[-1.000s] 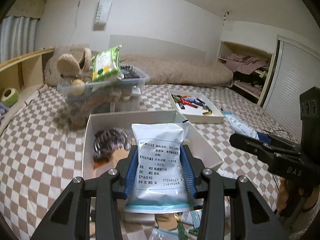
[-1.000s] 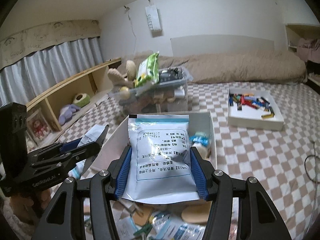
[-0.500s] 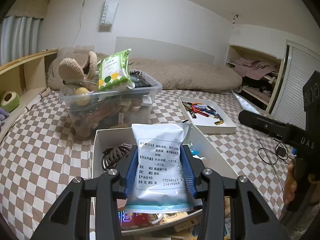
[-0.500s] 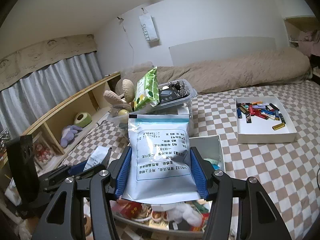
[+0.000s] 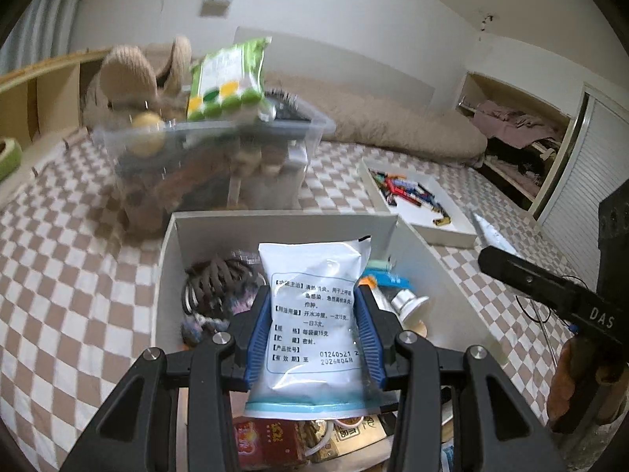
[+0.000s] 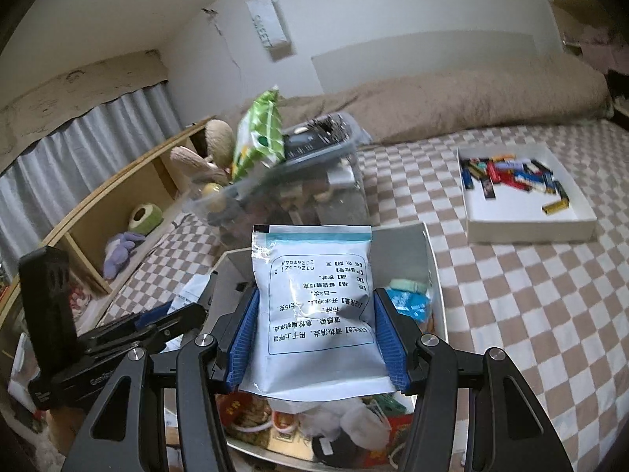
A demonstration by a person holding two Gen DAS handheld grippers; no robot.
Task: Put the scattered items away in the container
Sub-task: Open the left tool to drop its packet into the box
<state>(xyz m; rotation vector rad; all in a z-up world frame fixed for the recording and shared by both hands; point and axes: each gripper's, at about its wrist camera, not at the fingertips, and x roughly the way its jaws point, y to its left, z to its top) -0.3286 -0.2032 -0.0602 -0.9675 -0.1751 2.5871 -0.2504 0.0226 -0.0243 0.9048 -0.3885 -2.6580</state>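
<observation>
Both grippers [image 5: 314, 332] [image 6: 316, 338] have advanced over the box [image 5: 169, 275], each clamping an upright sachet [image 5: 314, 306] [image 6: 314, 303] lengthwise.

A: Sachet [image 5: 314, 306]?
B: Glossy white plastic film, creased, gripped by ribbed blue rubbery pads [image 5: 259, 338].
A: Box [image 5: 283, 222] beneath?
B: Matt white card, smooth walls.
A: At twelve o'clock?
B: Clear plastic bin [image 5: 220, 157]; shiny green packet [image 5: 224, 78] on top.
A: Bedding?
B: Checked woven sheet [image 6: 530, 314], matt; fuzzy brown blanket [image 6: 452, 106].
A: Ten o'clock, right view?
B: Pale wood shelf [image 6: 118, 196].
</observation>
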